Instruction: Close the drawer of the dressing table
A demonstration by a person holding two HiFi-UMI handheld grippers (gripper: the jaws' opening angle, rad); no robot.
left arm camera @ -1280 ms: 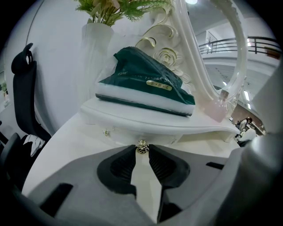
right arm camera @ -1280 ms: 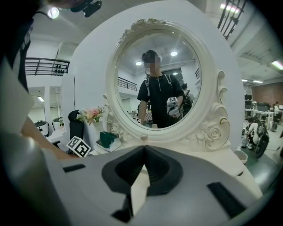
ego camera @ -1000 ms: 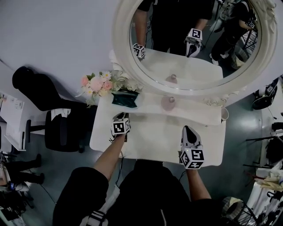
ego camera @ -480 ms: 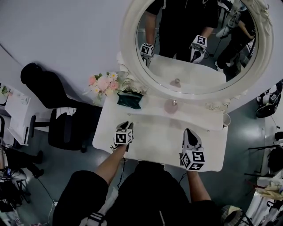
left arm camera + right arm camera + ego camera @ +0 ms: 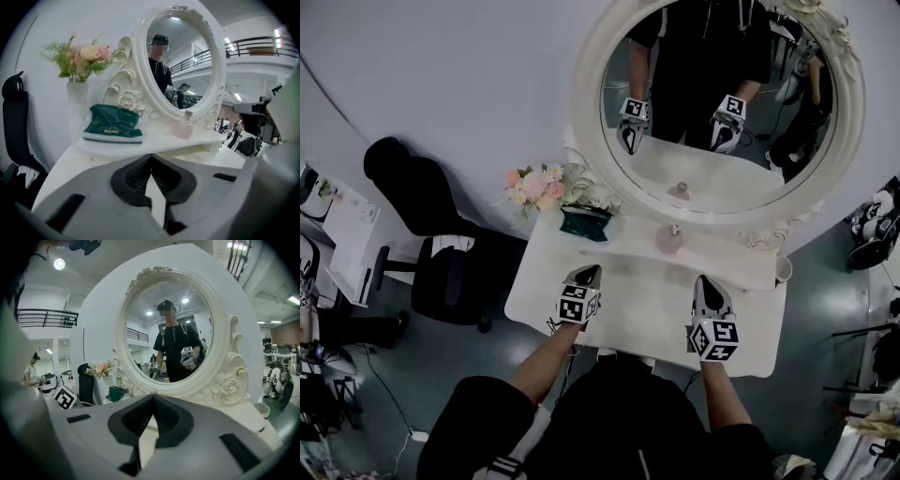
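The white dressing table (image 5: 647,300) stands under its oval mirror (image 5: 722,112). No drawer shows in any view; the table's front is hidden below the tabletop and my body. My left gripper (image 5: 589,273) hovers over the left front of the tabletop and points toward the mirror. Its jaws are shut with nothing between them, as the left gripper view (image 5: 150,161) shows. My right gripper (image 5: 705,282) hangs over the right front of the tabletop, also shut and empty in its own view (image 5: 152,404).
On the raised back shelf lie a green pouch (image 5: 586,223) and a pink bottle (image 5: 670,239). A vase of flowers (image 5: 539,187) stands at the back left, a white cup (image 5: 783,270) at the right end. A black office chair (image 5: 441,253) stands left of the table.
My left gripper has lifted away from the table's left front edge and now sits higher over the tabletop, tip toward the mirror. The right gripper has stayed put.
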